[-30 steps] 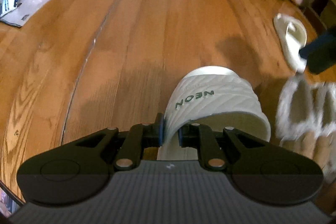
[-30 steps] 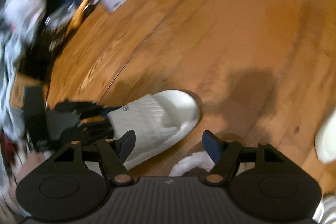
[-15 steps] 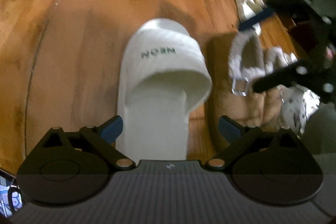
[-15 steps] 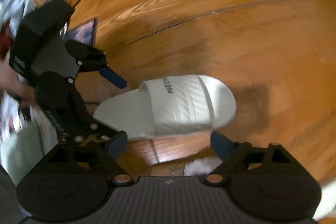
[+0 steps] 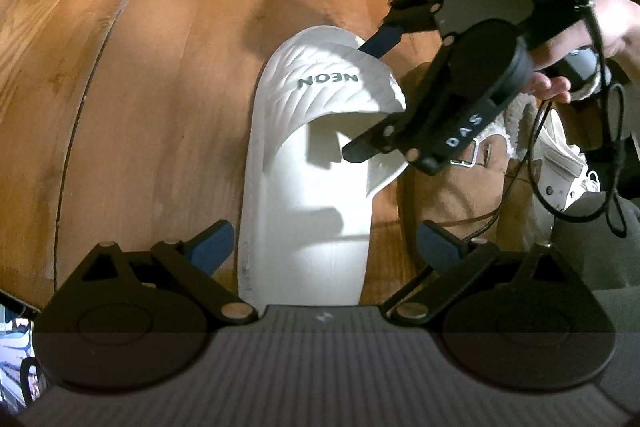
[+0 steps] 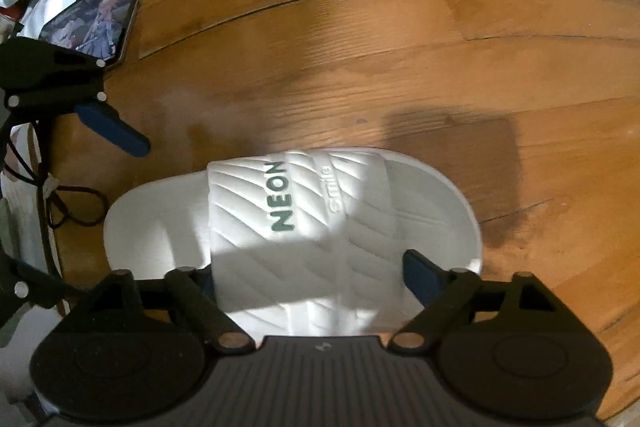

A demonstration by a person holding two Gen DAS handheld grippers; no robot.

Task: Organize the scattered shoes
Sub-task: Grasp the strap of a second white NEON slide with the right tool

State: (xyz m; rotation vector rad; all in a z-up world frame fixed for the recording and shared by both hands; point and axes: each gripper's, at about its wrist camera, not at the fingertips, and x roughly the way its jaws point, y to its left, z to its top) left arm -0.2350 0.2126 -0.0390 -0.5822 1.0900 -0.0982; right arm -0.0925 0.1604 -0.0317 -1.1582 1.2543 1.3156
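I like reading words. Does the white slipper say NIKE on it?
No, the white slipper has NEON printed in green letters on its strap, with "smile" embossed beside it.

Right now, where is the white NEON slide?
The white NEON slide lies flat on the wood floor, between the open fingers of the left hand-held gripper, with a tan fur-lined slipper on its right.

Bare wood floor [image 5: 140, 87] is lying open left of the white slide [image 5: 308, 187]; fuzzy tan slipper [image 5: 460, 187] and right gripper [image 5: 360, 95] are crowding its right side.
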